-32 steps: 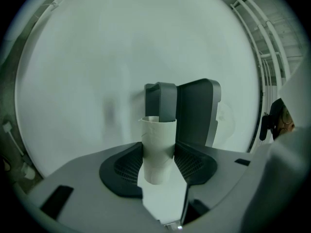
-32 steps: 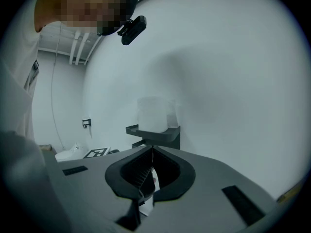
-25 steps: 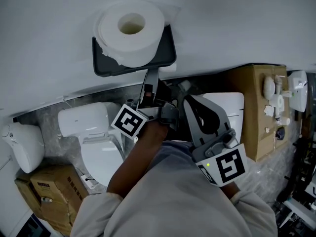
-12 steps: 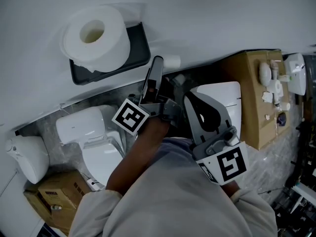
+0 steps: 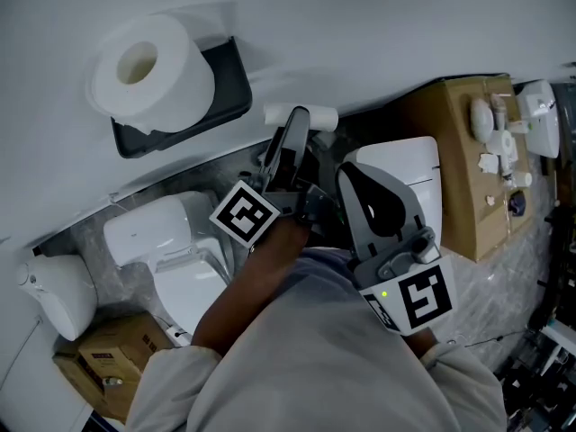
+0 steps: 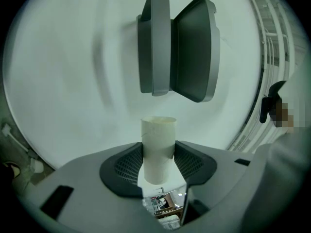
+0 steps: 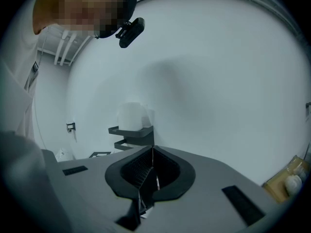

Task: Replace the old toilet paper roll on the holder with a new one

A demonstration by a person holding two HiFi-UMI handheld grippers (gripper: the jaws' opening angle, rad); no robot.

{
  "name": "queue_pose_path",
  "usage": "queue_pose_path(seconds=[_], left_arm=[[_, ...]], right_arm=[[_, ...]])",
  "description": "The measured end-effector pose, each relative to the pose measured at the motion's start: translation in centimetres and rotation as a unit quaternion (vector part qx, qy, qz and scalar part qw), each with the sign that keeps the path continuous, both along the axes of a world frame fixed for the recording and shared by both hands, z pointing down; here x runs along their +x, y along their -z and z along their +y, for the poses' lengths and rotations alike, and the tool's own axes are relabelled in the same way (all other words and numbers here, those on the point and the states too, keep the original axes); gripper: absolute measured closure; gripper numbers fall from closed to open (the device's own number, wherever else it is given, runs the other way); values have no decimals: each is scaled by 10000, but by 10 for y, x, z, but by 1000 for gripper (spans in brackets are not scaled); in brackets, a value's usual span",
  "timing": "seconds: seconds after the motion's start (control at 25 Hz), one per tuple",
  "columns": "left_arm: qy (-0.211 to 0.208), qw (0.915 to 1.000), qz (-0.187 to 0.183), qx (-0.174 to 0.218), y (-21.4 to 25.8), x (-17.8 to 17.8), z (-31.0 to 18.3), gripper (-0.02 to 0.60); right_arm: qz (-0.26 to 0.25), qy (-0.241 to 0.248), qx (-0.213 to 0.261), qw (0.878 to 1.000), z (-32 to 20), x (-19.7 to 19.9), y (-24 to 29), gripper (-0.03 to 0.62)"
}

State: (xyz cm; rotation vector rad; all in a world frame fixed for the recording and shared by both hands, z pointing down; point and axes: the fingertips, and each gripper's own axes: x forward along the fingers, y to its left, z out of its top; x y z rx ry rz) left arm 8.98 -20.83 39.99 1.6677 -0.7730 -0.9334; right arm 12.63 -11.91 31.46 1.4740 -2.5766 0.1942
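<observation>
- Wall (image 5: 405,25): bare around the holder (image 5: 229,84), so open room to its right.
- Toilet (image 5: 171,259): below holder, well apart; it limits low moves.
- Roll (image 5: 148,70): full, stands on end on holder's top shelf.
- Left gripper (image 5: 294,126): fingers clamp the tube (image 6: 158,147), near holder, not touching. Old one looks off.
- Right gripper (image 7: 152,164): fingers closed, empty, farther from holder.
- Left to do: discard tube; can't tell if roll needs seating lower.

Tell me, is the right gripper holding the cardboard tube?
No, the right gripper is shut on nothing, while the cardboard tube sits clamped in the left gripper.
</observation>
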Motion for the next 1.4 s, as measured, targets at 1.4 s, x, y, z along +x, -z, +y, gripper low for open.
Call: queue_pose_path(seconds=[1.4], left_arm=[[963,9592,-2529,820,55,-157,102,382]], right_arm=[[-491,763,141,9958,48,-106,7,579]])
